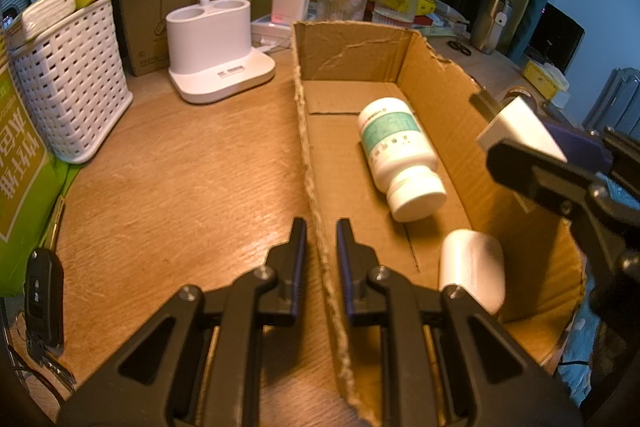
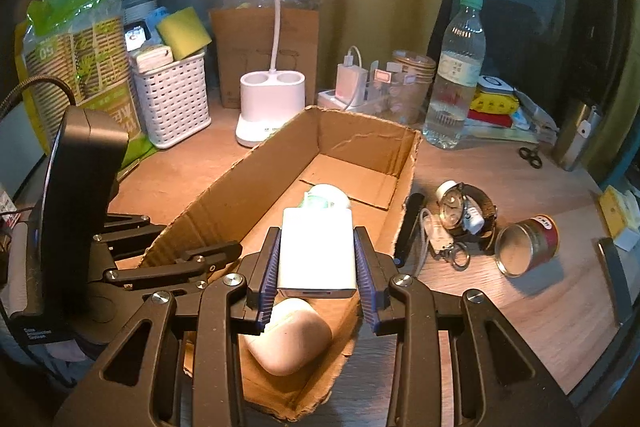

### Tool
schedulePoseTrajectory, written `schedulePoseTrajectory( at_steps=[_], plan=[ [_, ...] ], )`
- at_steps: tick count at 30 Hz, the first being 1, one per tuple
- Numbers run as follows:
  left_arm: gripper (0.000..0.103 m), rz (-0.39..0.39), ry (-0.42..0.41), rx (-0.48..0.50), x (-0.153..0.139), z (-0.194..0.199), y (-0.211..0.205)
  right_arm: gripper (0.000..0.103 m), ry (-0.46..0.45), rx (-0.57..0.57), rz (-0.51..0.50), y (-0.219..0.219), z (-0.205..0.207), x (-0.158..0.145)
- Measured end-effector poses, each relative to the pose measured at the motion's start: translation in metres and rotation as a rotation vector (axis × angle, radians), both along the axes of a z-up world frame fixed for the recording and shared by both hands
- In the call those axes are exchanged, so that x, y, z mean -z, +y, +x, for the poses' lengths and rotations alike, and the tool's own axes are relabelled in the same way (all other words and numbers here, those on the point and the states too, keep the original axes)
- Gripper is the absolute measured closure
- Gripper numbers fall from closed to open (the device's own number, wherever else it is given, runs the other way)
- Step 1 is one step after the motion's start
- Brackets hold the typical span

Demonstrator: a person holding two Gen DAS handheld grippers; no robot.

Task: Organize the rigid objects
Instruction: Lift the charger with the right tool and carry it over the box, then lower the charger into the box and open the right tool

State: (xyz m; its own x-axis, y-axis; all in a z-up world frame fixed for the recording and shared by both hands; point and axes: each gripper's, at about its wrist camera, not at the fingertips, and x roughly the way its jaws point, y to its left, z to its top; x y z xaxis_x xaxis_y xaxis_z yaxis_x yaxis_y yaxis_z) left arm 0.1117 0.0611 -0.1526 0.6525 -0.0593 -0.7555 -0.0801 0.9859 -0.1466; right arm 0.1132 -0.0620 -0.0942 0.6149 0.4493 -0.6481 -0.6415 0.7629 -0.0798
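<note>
An open cardboard box lies on the wooden desk. Inside it lie a white pill bottle with a green label and a white earbud case. My left gripper is shut on the box's left wall, one finger on each side of the torn edge. My right gripper is shut on a white power bank and holds it above the box, over the earbud case.
On the desk right of the box lie a wristwatch, a key ring, a black pen and a tin can. A lamp base, white basket, water bottle and car key surround it.
</note>
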Motion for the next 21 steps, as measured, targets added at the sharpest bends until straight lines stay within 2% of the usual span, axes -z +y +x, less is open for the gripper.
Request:
schedulePoseTrajectory(
  at_steps=[21],
  plan=[
    [0.087,0.0,0.0,0.001,0.0,0.0,-0.001,0.066,0.056,-0.011,-0.025,0.009,0.008,0.02]
  ],
)
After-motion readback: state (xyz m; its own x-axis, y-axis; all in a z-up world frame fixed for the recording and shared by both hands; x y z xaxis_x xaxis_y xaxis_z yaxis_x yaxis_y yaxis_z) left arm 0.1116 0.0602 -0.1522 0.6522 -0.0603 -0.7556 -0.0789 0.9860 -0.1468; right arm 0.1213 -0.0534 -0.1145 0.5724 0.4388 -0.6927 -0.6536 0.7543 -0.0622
